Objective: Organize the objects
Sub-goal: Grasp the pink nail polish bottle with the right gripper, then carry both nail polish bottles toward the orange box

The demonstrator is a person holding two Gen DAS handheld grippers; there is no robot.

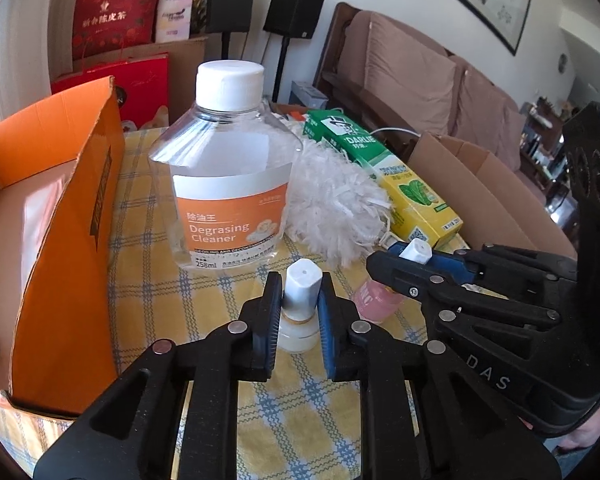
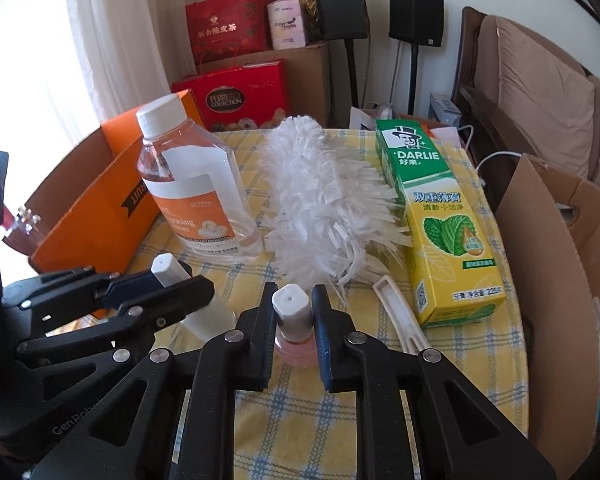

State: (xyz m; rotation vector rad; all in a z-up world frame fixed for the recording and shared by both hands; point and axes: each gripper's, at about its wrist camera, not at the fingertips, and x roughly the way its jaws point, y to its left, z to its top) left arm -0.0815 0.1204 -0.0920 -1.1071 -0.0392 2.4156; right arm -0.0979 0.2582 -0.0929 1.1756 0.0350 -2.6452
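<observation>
My left gripper (image 1: 300, 280) is shut on the white cap of a small clear bottle (image 1: 299, 332) that stands on the checked tablecloth; it also shows in the right wrist view (image 2: 216, 312). My right gripper (image 2: 292, 292) is shut on the white cap of a small pink bottle (image 2: 296, 350), which also shows in the left wrist view (image 1: 376, 300). Behind them stand a Degreasing Cleaner bottle (image 1: 228, 176), a white duster (image 2: 324, 200) and a Darlie toothpaste box (image 2: 440, 216).
An open orange box (image 1: 60, 220) stands at the table's left. An open brown cardboard box (image 2: 560, 260) stands at the right. The duster's white handle (image 2: 400, 320) lies beside the toothpaste box. Red gift bags, speakers and a sofa are behind the table.
</observation>
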